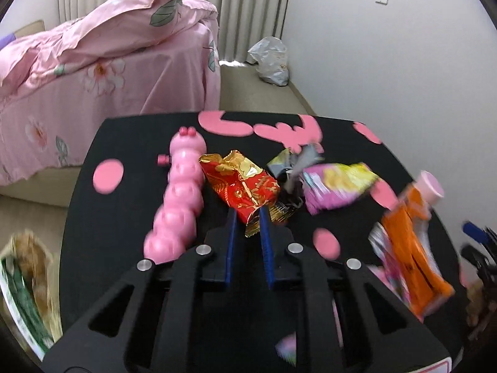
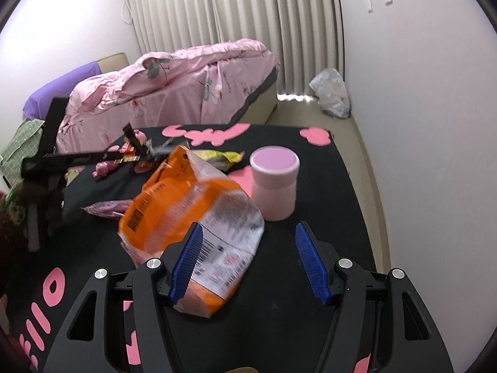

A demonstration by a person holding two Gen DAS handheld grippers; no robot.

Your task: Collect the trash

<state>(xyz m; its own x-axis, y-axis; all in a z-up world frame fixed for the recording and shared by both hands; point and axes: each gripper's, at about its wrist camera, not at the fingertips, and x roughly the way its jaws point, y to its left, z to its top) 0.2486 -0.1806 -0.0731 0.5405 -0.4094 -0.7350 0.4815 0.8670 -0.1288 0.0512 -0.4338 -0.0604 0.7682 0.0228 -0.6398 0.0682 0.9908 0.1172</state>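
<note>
Left wrist view: the left tool has its blue ribbed fingers drawn in close and clamped on the near end of a red-and-gold foil wrapper, which lies on the black surface with pink patches around its middle. Just beside the wrapper, toward the left edge, rests a pink plastic caterpillar toy. On the other side sit a small crumpled silver-and-black wrapper and a pink-and-yellow snack packet, the two touching. Nearer the right edge stands a pale pink cylindrical lidded jar, with an orange-and-white crinkled snack bag in front of it. Beyond the surface's far edge is a bed with a pink floral cover, and a clear plastic bag sits on the floor by the wall. In the right wrist view, the right tool stands wide apart with nothing pressed between its pads; its left finger overlaps the near end of the orange-and-white bag, though contact cannot be told. The jar stands just behind the bag, toward the right edge.
</note>
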